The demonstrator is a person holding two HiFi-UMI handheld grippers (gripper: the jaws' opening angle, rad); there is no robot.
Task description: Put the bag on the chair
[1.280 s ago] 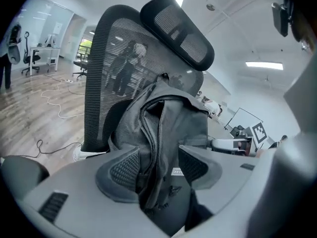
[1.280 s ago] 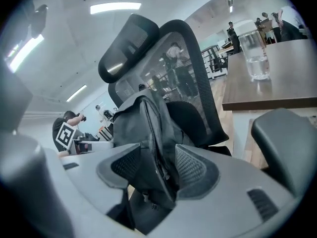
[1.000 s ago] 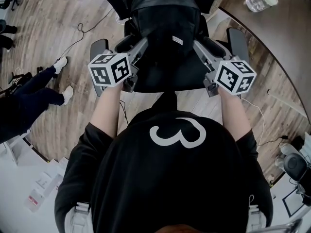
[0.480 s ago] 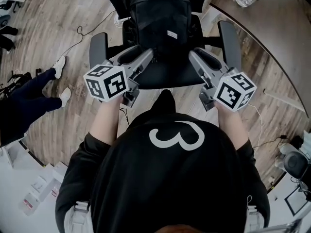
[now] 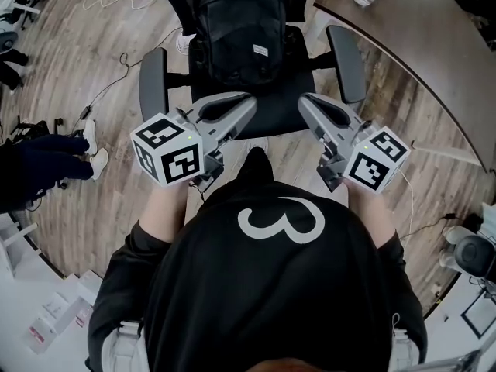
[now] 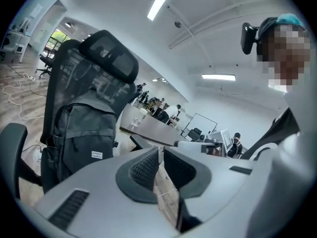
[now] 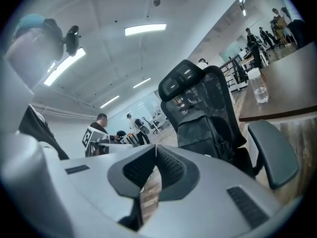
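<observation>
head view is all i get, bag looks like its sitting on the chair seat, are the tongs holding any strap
observer: No. The left gripper view shows the left tongs with nothing between them. They have just been closing and only a thin slit is left.
operator: and the right one
observer: The right tongs are shut, pads together, with no strap in them.
operator: is the bag upright or flopped over
observer: Upright. From the side, the bag stands on the seat with its back against the backrest of the chair.
</observation>
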